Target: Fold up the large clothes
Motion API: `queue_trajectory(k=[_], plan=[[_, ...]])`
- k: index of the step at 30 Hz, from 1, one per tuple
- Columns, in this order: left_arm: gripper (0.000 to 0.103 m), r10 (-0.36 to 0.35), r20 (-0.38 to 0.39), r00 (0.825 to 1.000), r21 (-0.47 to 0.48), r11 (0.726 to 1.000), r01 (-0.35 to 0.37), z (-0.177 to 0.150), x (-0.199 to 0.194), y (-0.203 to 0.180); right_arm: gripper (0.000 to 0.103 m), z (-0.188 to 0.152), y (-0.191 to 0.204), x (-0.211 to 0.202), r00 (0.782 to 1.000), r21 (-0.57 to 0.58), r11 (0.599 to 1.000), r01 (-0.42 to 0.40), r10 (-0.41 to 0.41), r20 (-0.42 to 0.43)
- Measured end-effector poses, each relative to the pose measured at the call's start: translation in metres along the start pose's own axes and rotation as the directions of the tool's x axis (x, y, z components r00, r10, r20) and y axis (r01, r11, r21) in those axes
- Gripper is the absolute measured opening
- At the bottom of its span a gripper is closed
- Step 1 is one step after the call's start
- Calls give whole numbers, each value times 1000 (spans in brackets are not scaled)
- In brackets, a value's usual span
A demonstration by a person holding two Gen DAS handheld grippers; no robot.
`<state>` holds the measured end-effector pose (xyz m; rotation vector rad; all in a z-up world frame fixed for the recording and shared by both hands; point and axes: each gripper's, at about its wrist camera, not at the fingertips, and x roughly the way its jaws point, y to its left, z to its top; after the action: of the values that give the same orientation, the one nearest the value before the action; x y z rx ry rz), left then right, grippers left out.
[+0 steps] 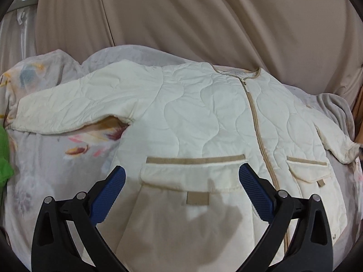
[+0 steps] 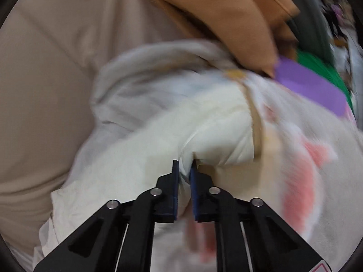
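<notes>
Beige curtain [image 1: 181, 18] filled the top of the left wrist view; in the right wrist view it took the left side. Below it a floral bedsheet [image 1: 45, 181] covered the surface, with a grey blanket [image 1: 333, 104] bunched at right centre. The cream quilted jacket [image 1: 192, 113] lay flat on the sheet, front up, zipped, spanning the middle of the left wrist frame, one sleeve [image 1: 68, 108] stretched toward the left edge. Two flap pockets [image 1: 192, 174] at lower centre and lower right, flaps down; contents not visible. Green cloth [image 1: 4, 158] at the left edge. Right wrist view was motion-blurred: orange fabric [image 2: 215, 18] at top, purple item [image 2: 310, 88] and green item [image 2: 322, 68] at upper right; couldn't tell what they were.

Left gripper [image 1: 181, 181] was spread wide above the lower-centre pocket, nothing between its blue pads [image 1: 109, 197]. Right gripper [image 2: 185, 165], bottom centre, was clamped on a pinch of the jacket's cream fabric, near a tan trim band [image 2: 256, 122].
</notes>
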<state>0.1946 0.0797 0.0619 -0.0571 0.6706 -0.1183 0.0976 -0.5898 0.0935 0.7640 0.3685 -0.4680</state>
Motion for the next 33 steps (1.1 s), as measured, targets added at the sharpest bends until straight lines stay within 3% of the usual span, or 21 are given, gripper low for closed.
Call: queue_trajectory(k=[2, 5, 9, 11, 14, 16, 18, 20, 22, 25, 27, 28, 29, 30, 32, 33], plan=[[98, 1, 13, 1000, 3, 1000, -1, 7, 0, -1, 6, -2, 70, -15, 993, -131, 985, -115, 119, 27], [98, -24, 28, 999, -19, 1000, 25, 19, -3, 1, 6, -30, 174, -32, 956, -322, 903, -285, 290, -33], [98, -83, 38, 996, -59, 995, 85, 35, -5, 5, 6, -122, 307, -28, 862, -492, 709, -506, 429, -269], [98, -113, 27, 993, -78, 990, 115, 43, 0, 7, 10, -177, 351, -11, 824, -529, 632, -567, 418, -384], [98, -148, -6, 989, -105, 984, 147, 54, 16, 8, 20, -267, 397, 26, 782, -571, 545, -614, 317, -537], [98, -180, -52, 982, -125, 977, 172, 57, 35, 9, 36, -315, 410, 43, 774, -597, 519, -612, 234, -589], [98, -224, -109, 968, -163, 965, 205, 58, 57, 10, 37, -336, 408, 40, 772, -610, 506, -610, 202, -603], [98, -262, -165, 951, -192, 954, 230, 56, 81, 11, 43, -331, 399, 27, 760, -591, 508, -627, 229, -609], [98, -291, -211, 933, -215, 945, 246, 55, 102, 8, 54, -307, 375, 9, 765, -570, 533, -625, 274, -583], [97, -347, -264, 900, -256, 925, 281, 51, 131, 0, 59, -268, 320, -8, 796, -538, 607, -584, 300, -526], [95, -361, -277, 891, -253, 921, 295, 50, 142, -10, 61, -244, 285, -15, 826, -505, 679, -533, 287, -485], [83, -363, -279, 889, -240, 923, 301, 51, 145, -16, 61, -232, 263, -16, 843, -489, 715, -501, 274, -463], [61, -369, -279, 886, -225, 922, 313, 53, 146, -20, 62, -221, 239, -17, 856, -464, 751, -470, 260, -446], [47, -383, -280, 881, -212, 919, 332, 56, 146, -24, 63, -215, 224, -15, 859, -435, 777, -455, 254, -444], [15, -403, -264, 876, -212, 910, 355, 66, 143, -26, 63, -205, 196, -9, 846, -350, 823, -447, 263, -464], [11, -422, -246, 872, -218, 901, 375, 72, 139, -25, 63, -204, 188, -7, 841, -321, 835, -447, 270, -468]])
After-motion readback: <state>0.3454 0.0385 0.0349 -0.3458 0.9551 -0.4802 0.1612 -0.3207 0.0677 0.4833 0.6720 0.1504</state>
